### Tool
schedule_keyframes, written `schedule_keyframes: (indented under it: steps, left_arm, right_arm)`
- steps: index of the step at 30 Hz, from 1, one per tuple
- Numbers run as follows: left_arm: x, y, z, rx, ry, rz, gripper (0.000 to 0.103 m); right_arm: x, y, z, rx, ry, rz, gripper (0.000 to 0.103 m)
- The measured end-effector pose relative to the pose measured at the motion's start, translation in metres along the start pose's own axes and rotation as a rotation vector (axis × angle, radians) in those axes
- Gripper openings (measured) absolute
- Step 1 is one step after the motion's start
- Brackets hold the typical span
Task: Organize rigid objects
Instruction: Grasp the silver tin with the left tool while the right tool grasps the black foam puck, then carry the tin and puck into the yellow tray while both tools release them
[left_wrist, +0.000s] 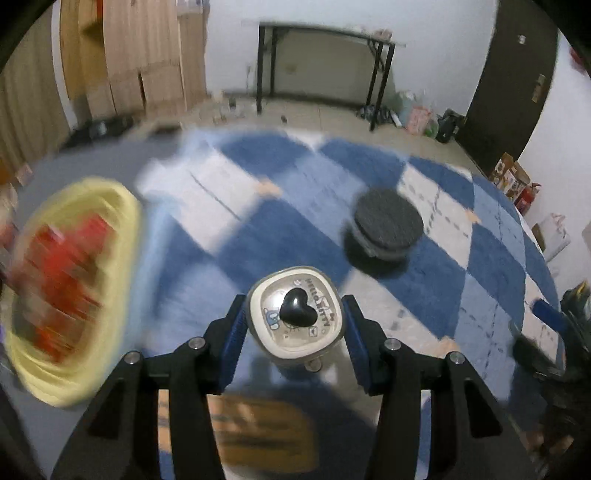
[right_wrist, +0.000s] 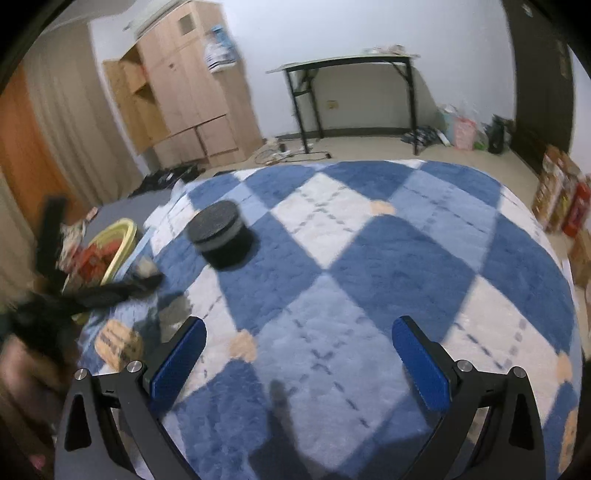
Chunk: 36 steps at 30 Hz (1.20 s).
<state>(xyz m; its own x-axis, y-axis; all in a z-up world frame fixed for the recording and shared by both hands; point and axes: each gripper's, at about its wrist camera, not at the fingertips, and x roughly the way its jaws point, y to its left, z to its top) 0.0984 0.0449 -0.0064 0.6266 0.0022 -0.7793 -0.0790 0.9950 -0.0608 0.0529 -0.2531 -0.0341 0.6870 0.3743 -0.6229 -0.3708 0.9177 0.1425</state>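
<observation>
My left gripper (left_wrist: 295, 317) is shut on a rounded cream Hello Kitty container (left_wrist: 296, 318) with a black heart knob on its lid, held above the blue checked rug (left_wrist: 229, 155). A yellow basket (left_wrist: 125, 206) with red items inside lies to its left, blurred. A black round puck-like object (left_wrist: 386, 225) sits on the rug ahead and right. In the right wrist view my right gripper (right_wrist: 299, 347) is open and empty over the rug (right_wrist: 388, 266); the black round object (right_wrist: 221, 232) is ahead left, the yellow basket (right_wrist: 127, 230) further left.
A tan patch (left_wrist: 258, 428) lies on the rug under my left gripper. The left arm (right_wrist: 92, 291) shows dark and blurred at the left of the right wrist view. A black-legged table (right_wrist: 351, 96), wooden cabinet (right_wrist: 184, 88) and floor clutter stand beyond the rug.
</observation>
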Motion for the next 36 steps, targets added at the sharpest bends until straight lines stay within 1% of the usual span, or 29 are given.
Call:
schedule_keyframes:
  steps: [2, 4, 5, 8, 11, 12, 14, 16, 17, 18, 19, 20, 21, 23, 25, 26, 28, 31, 32, 33, 36]
  left_arm:
    - [-0.024, 0.019, 0.008, 0.002, -0.031, 0.012, 0.052]
    - [-0.036, 0.034, 0.012, 0.000, -0.033, 0.053, 0.052]
    - [-0.039, 0.039, 0.012, -0.014, -0.030, 0.061, 0.052]
    - [-0.038, 0.063, 0.008, -0.133, -0.015, 0.016, 0.052]
    - [-0.026, 0.065, 0.006, -0.194, 0.006, -0.014, 0.052]
    - [-0.020, 0.064, 0.007, -0.210, 0.020, -0.030, 0.052]
    - [-0.012, 0.058, 0.010, -0.215, 0.034, -0.061, 0.052]
    - [-0.011, 0.048, 0.015, -0.164, 0.018, -0.056, 0.052]
    - [-0.013, 0.045, 0.017, -0.142, 0.007, -0.051, 0.052]
    - [-0.014, 0.043, 0.020, -0.122, -0.005, -0.043, 0.052]
    - [-0.016, 0.043, 0.023, -0.112, -0.018, -0.043, 0.052]
    - [-0.018, 0.045, 0.026, -0.109, -0.030, -0.048, 0.052]
    - [-0.020, 0.050, 0.028, -0.114, -0.036, -0.050, 0.052]
    - [-0.023, 0.064, 0.035, -0.139, -0.045, -0.045, 0.052]
    - [-0.027, 0.089, 0.042, -0.190, -0.049, -0.038, 0.052]
    - [-0.030, 0.103, 0.045, -0.211, -0.054, -0.029, 0.052]
    - [-0.037, 0.134, 0.050, -0.234, -0.066, 0.021, 0.052]
    - [-0.051, 0.184, 0.044, -0.262, -0.088, 0.152, 0.052]
    - [-0.055, 0.201, 0.036, -0.294, -0.095, 0.196, 0.052]
    - [-0.057, 0.221, 0.025, -0.344, -0.089, 0.233, 0.052]
    - [-0.048, 0.257, 0.006, -0.442, -0.057, 0.238, 0.052]
  right_arm:
    - [0.019, 0.019, 0.005, -0.075, 0.002, -0.007, 0.103]
    - [0.038, 0.037, 0.011, -0.143, -0.012, -0.017, 0.103]
    - [0.048, 0.047, 0.014, -0.180, -0.026, -0.030, 0.103]
    - [0.073, 0.063, 0.025, -0.215, -0.058, -0.045, 0.103]
    - [0.104, 0.071, 0.034, -0.217, -0.020, -0.042, 0.103]
    - [0.116, 0.074, 0.038, -0.222, -0.014, -0.054, 0.103]
    - [0.133, 0.077, 0.045, -0.216, 0.000, -0.062, 0.103]
    - [0.154, 0.078, 0.052, -0.195, 0.035, -0.053, 0.102]
    - [0.161, 0.079, 0.054, -0.196, 0.048, -0.052, 0.100]
    - [0.165, 0.080, 0.056, -0.205, 0.045, -0.053, 0.093]
    - [0.167, 0.081, 0.059, -0.211, 0.036, -0.049, 0.081]
    - [0.169, 0.082, 0.062, -0.213, 0.032, -0.037, 0.072]
    - [0.170, 0.084, 0.065, -0.213, 0.032, -0.027, 0.068]
    - [0.168, 0.091, 0.071, -0.222, 0.010, -0.004, 0.068]
    - [0.162, 0.103, 0.077, -0.221, -0.012, 0.026, 0.068]
    - [0.159, 0.115, 0.083, -0.215, -0.031, 0.066, 0.068]
    - [0.156, 0.136, 0.093, -0.222, -0.050, 0.112, 0.068]
    - [0.163, 0.182, 0.113, -0.246, -0.043, 0.194, 0.068]
    - [0.169, 0.203, 0.122, -0.256, -0.029, 0.231, 0.068]
    - [0.173, 0.216, 0.127, -0.262, -0.024, 0.250, 0.068]
    - [0.192, 0.267, 0.143, -0.320, -0.002, 0.304, 0.068]
